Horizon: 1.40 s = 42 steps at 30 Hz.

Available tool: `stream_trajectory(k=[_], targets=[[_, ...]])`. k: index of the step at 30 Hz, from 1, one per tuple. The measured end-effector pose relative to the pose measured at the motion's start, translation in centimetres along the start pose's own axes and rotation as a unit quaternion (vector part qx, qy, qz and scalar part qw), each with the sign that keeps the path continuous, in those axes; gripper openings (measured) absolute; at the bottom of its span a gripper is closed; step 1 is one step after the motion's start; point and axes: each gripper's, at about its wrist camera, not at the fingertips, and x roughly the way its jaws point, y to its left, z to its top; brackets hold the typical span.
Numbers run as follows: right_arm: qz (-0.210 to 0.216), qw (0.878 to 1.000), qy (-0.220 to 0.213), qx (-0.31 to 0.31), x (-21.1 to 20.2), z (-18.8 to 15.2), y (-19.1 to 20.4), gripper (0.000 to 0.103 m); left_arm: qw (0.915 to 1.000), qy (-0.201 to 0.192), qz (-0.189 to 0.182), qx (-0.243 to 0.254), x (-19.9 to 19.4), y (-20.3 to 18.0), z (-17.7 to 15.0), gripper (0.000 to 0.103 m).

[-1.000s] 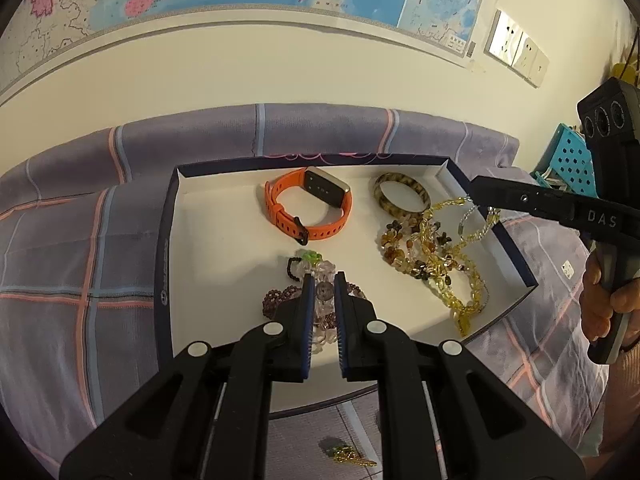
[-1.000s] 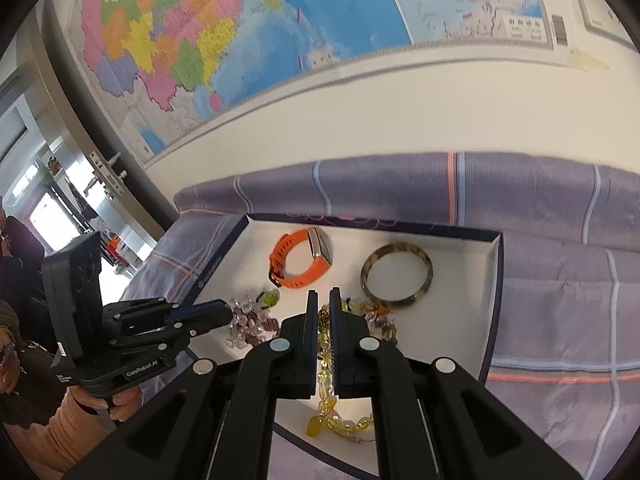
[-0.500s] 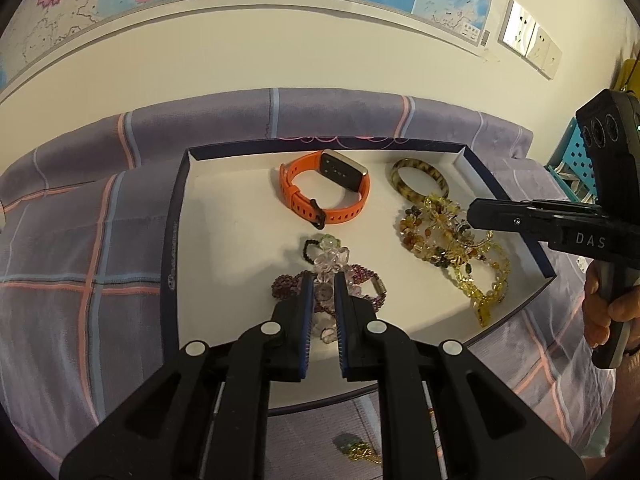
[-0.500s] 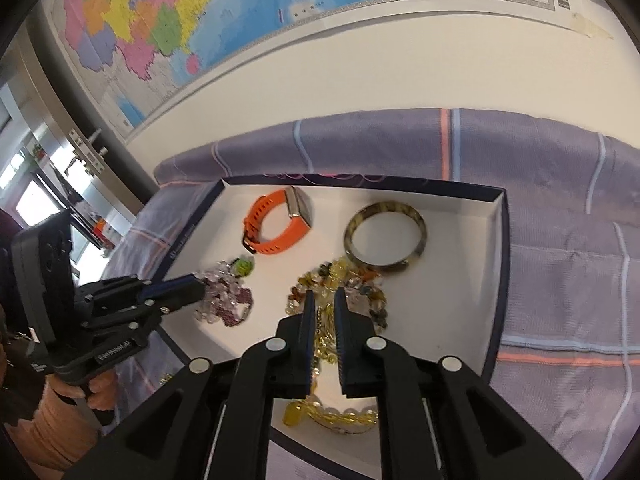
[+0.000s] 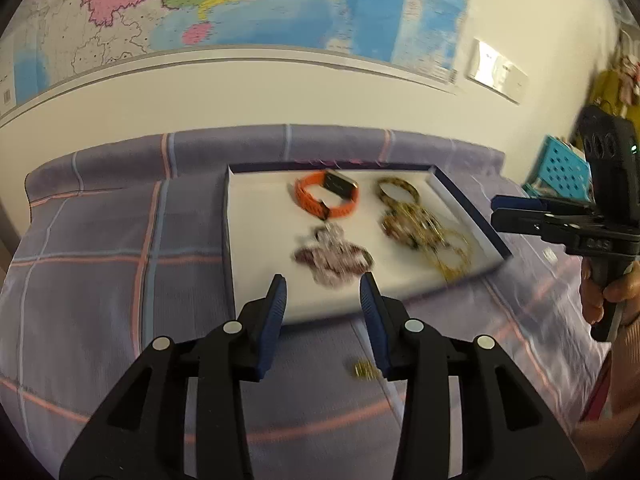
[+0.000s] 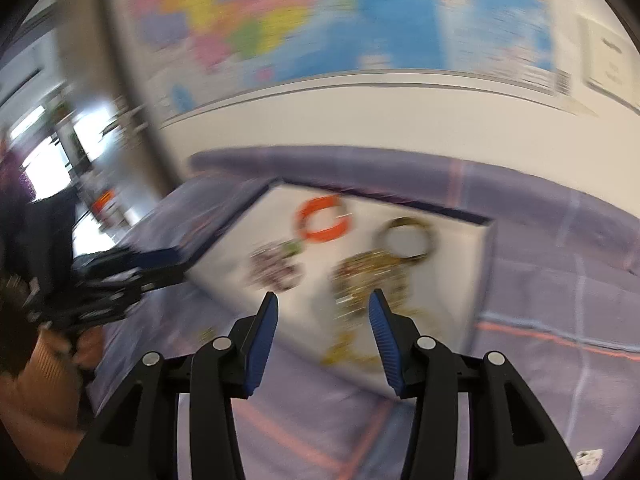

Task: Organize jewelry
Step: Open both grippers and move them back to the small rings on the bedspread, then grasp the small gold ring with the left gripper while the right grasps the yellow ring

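Both grippers — left [image 5: 322, 294], right [image 6: 322, 312] — hang with jaws spread, empty; next, approach the stray charm [image 5: 365, 370] slowly.

An orange watch [image 5: 326, 199] and a mottled brown bangle [image 5: 396, 193] are lying in a white, navy-rimmed tray [image 5: 256, 240] at frame centre, which is sitting on purple plaid cloth [image 5: 100, 248] with pink lines.

No lettering is legible anywhere; the wall map's [image 5: 248, 4] print is too blurred.
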Motion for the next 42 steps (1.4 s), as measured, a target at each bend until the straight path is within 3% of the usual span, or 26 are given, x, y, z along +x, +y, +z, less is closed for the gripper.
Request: stream_trajectory(k=[4, 9, 17, 26, 38, 42], targets=[[0.044, 0.998, 0.043, -0.031, 2.3, -2.2, 3.4, 0.041, 0.9998, 0.014, -0.009, 0.005, -0.4, -0.2, -2.0, 0.038], [0.053, 0.995, 0.079, -0.029, 5.8, -3.9, 5.1, 0.037, 0.9993, 0.029, -0.023, -0.003, -0.3, -0.3, -3.5, 0.038], [0.038, 0.995, 0.085, -0.026, 7.9, -3.8, 5.9, 0.033, 0.9987, 0.041, -0.03, 0.0, 0.3, -0.9, -4.4, 0.038], [0.021, 0.996, 0.082, -0.036, 8.2, -3.5, 5.8, 0.013, 0.9983, 0.05, -0.029, 0.006, 0.8, -1.2, -4.7, 0.04], [0.021, 0.997, 0.075, -0.006, 6.3, -4.5, 4.1, 0.013, 0.9974, 0.069, -0.006, 0.018, 2.6, -2.8, -4.5, 0.038], [0.021, 0.997, 0.072, 0.006, 5.7, -5.0, 3.6, 0.013, 0.9973, 0.073, -0.004, 0.01, 2.9, -2.7, -4.4, 0.026]])
